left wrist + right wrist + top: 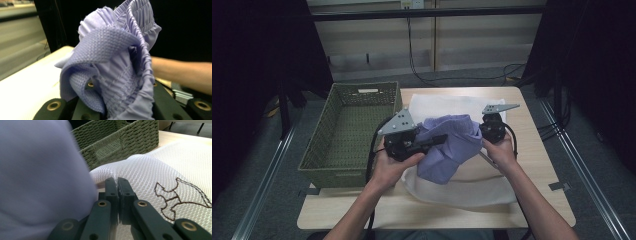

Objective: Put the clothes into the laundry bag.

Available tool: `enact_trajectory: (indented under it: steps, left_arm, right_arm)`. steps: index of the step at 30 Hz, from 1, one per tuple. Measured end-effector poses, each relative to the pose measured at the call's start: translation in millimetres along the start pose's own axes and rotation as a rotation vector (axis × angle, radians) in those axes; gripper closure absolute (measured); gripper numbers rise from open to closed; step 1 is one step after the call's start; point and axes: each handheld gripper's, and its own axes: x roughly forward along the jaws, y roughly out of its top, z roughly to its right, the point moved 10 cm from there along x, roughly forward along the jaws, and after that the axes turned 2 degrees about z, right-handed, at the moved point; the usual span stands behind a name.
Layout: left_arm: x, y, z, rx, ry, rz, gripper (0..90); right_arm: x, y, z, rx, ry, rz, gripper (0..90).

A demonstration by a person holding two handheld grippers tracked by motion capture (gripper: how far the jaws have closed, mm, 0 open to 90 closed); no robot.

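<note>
A bunched purple garment (447, 150) with an elastic waistband is held up over the table. My left gripper (439, 139) comes at it from the left and is shut on it. The left gripper view has the gathered purple garment (112, 50) pressed between the jaws. A white mesh bag (462, 190) with a brown embroidered figure lies under the garment. At the garment's right edge my right gripper (479, 135) has its jaws pressed together. In its own view, a raised fold of the mesh bag (160, 170) meets the right gripper (118, 181). The purple garment (37, 170) is blurred at the left.
A green woven basket (314, 150) stands at the table's left, and the right gripper view has the same basket (120, 140) ahead. Bare wooden table (537, 150) lies to the right of the bag. A person's forearm (180, 72) crosses behind the garment. Dark curtains flank both sides.
</note>
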Motion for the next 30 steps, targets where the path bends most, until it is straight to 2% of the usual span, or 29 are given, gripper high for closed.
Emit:
enact_trajectory:
  steps: [8,17,24,26,30]
  left_arm:
    - [8.6,-19.0,-3.7,-0.022,-0.026,-0.010,77.1]
    - [17.4,-42.1,-8.7,-0.017,-0.015,-0.080,76.9]
    - [27.1,-61.5,-15.3,-0.051,-0.002,-0.133,76.6]
    - [30.2,-65.6,-15.0,-0.066,-0.009,-0.142,76.5]
    - [36.4,-69.3,-9.0,-0.051,-0.027,-0.170,76.5]
  right_arm:
    - [-4.8,1.1,2.7,0.007,-0.007,0.006,88.3]
    - [-7.7,0.8,3.7,0.008,-0.003,0.009,88.2]
    - [-5.4,-0.6,3.5,0.008,-0.002,0.000,88.3]
    - [-5.0,-0.8,3.4,0.006,-0.001,-0.001,88.3]
    - [-4.3,-0.9,2.8,0.006,0.003,-0.004,88.2]
